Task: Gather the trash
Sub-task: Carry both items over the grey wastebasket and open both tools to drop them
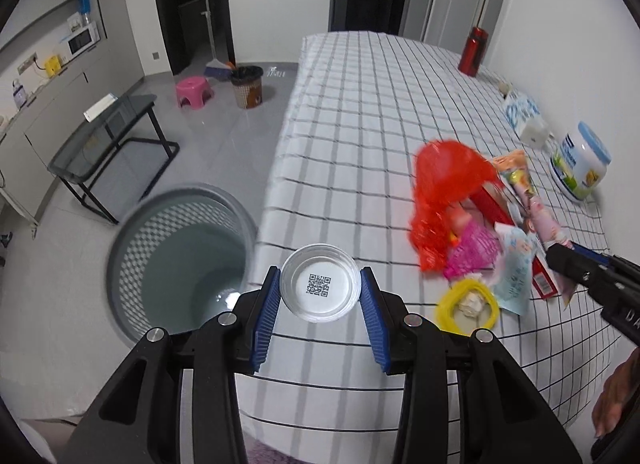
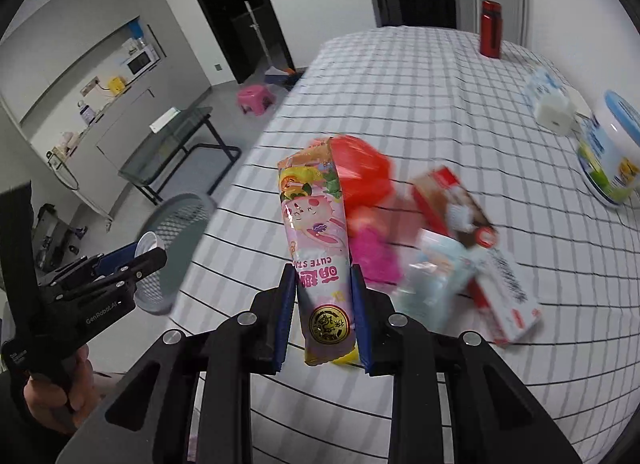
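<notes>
My left gripper (image 1: 320,272) is shut on a small clear plastic cup (image 1: 319,296) with a QR code on its base, held above the near edge of the checked table (image 1: 360,103). Just left of it on the floor stands a grey mesh trash bin (image 1: 180,260). My right gripper (image 2: 323,270) is shut on a pink snack wrapper (image 2: 312,215), lifted over the table. Beneath and beside it lies a pile of trash: a red plastic bag (image 1: 444,187), a magenta wrapper (image 1: 472,252), a yellow ring around crumpled paper (image 1: 468,304), a light blue packet (image 2: 436,276) and a red box (image 2: 452,199).
A red bottle (image 1: 474,49), a tissue pack (image 1: 520,111) and a white jar (image 1: 580,167) stand along the table's right side. On the floor are a second lined bin (image 1: 248,85), a pink stool (image 1: 194,89) and a glass side table (image 1: 104,131).
</notes>
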